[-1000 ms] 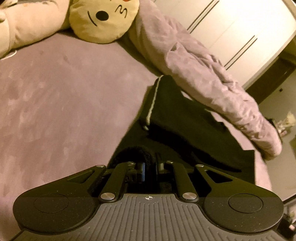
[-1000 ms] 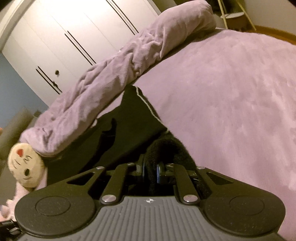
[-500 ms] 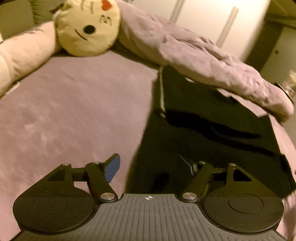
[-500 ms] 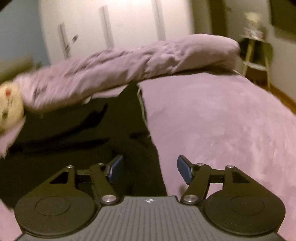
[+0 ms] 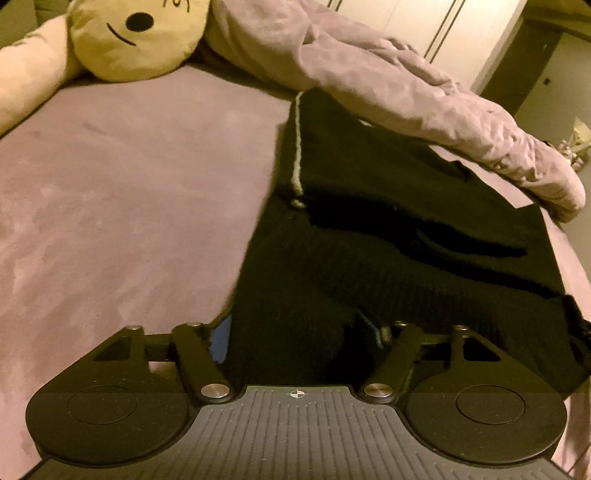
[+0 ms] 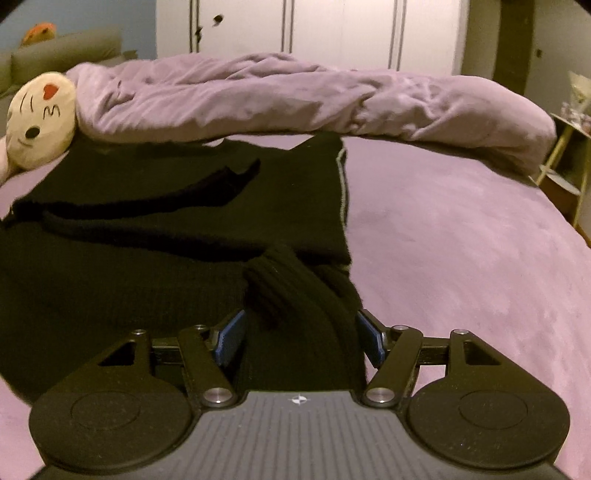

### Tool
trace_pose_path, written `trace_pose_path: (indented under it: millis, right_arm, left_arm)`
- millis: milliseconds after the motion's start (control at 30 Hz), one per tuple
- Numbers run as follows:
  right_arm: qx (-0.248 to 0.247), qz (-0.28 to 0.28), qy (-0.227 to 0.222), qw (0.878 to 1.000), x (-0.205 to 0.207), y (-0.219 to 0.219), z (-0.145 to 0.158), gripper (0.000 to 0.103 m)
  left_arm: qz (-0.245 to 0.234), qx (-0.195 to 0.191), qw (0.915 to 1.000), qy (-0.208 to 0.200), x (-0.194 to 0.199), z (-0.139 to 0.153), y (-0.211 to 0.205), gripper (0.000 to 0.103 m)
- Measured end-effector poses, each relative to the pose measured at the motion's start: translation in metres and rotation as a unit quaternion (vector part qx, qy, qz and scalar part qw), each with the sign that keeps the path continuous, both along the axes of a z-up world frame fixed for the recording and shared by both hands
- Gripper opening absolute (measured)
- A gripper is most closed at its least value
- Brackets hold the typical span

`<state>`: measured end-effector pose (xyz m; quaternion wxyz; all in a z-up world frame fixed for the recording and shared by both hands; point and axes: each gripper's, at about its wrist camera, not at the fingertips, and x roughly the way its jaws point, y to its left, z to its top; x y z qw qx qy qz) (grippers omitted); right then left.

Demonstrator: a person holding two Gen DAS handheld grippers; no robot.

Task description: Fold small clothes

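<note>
A black knitted garment (image 5: 388, 229) lies spread on the lilac bed (image 5: 110, 184), with a pale stripe (image 5: 297, 158) along its left edge. My left gripper (image 5: 295, 334) hangs over the near edge. Its jaws are closing, the black cloth lies between them, and the pads do not visibly press it. In the right wrist view the same garment (image 6: 147, 229) fills the left half, folded over itself. My right gripper (image 6: 301, 338) stands open, a thick ribbed fold (image 6: 295, 291) lying loose between its blue pads (image 6: 231, 338).
A rolled lilac duvet (image 6: 295, 99) runs across the far side of the bed, just behind the garment. A cream plush cat cushion (image 5: 136, 37) lies at the far left. White wardrobe doors (image 6: 332, 29) stand behind, and a small side table (image 6: 569, 147) is at the right.
Both grippers were shut on bunched black cloth a second ago; both have opened. The cloth has dropped flat onto the bed. Both views have rolled toward level.
</note>
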<state>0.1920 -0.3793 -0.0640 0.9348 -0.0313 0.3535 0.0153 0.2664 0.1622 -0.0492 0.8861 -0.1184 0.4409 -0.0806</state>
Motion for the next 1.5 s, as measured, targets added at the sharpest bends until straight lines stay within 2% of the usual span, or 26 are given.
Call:
trace_pose_path:
  millis: [33,67,100,133,167,200,267,400,467,500,567,600,633,700,733,867,1067,1333,1500]
  right_arm:
    - [0.001,0.005,0.003,1.0,0.004,0.001,-0.001,0.065]
    - [0.001,0.008,0.006,1.0,0.007,0.001,-0.002,0.062]
    - [0.0,0.01,0.011,1.0,0.011,0.001,-0.002,0.051]
    - [0.001,0.012,0.014,1.0,0.014,0.0,-0.002,0.045]
    - [0.006,0.014,0.017,1.0,0.016,-0.001,-0.002,0.034]
    - [0.011,0.019,0.018,1.0,0.016,-0.001,-0.001,0.023]
    - [0.003,0.039,0.014,0.999,0.016,0.004,0.002,0.016]
    - [-0.026,0.075,0.019,0.997,0.013,0.016,0.002,0.016]
    - [-0.037,0.076,0.022,0.996,0.017,0.017,-0.002,0.022]
    - [-0.033,0.072,0.022,0.997,0.019,0.016,-0.003,0.024]
    - [-0.022,0.067,0.022,0.997,0.023,0.014,-0.004,0.024]
    - [-0.013,0.064,0.021,0.998,0.025,0.013,-0.005,0.024]
    - [-0.004,0.063,0.019,0.998,0.026,0.011,-0.006,0.023]
    - [0.012,0.064,0.016,0.998,0.027,0.008,-0.006,0.014]
    - [0.018,0.066,0.014,0.998,0.026,0.008,-0.005,0.013]
    - [0.052,0.059,0.008,0.997,0.023,0.001,0.004,0.011]
    - [0.124,0.019,0.0,0.992,0.019,-0.01,0.032,0.011]
    - [0.153,0.007,0.002,0.988,0.033,-0.014,0.081,0.011]
    - [0.169,-0.004,-0.01,0.986,0.054,-0.019,0.107,0.011]
  left_arm:
    - [-0.002,0.005,1.0,-0.002,0.002,0.0,-0.001,0.052]
    - [-0.005,0.01,0.9999,-0.004,0.004,0.001,-0.001,0.049]
    - [-0.007,0.014,0.9999,-0.005,0.004,0.001,-0.001,0.04]
    - [-0.009,0.015,0.9998,-0.007,0.005,0.002,-0.001,0.034]
    - [-0.012,0.014,0.9998,-0.01,0.005,0.003,0.0,0.031]
    - [-0.015,0.015,0.9997,-0.012,0.004,0.004,0.0,0.021]
    - [-0.024,0.011,0.9995,-0.02,0.002,0.008,0.001,0.019]
    - [-0.055,-0.004,0.9979,-0.035,0.0,0.011,0.0,0.019]
    - [-0.063,-0.007,0.9976,-0.027,0.005,0.007,-0.002,0.026]
    - [-0.066,-0.008,0.9975,-0.023,0.007,0.004,-0.003,0.034]
    - [-0.076,-0.013,0.9969,-0.018,0.012,-0.002,-0.006,0.034]
    - [-0.08,-0.019,0.9965,-0.017,0.013,-0.005,-0.007,0.031]
    - [-0.082,-0.021,0.9963,-0.016,0.014,-0.007,-0.008,0.018]
    - [-0.085,-0.02,0.9958,-0.028,0.017,-0.006,-0.009,0.015]
    - [-0.089,-0.028,0.9951,-0.033,0.018,-0.005,-0.008,0.014]
    - [-0.094,-0.048,0.9923,-0.066,0.017,0.015,-0.006,0.013]
    - [-0.077,-0.085,0.9909,-0.071,0.015,0.051,-0.004,0.013]
    - [-0.05,-0.098,0.9913,-0.073,0.034,0.101,-0.007,0.013]
    - [-0.038,-0.099,0.9903,-0.09,0.058,0.131,-0.01,0.013]
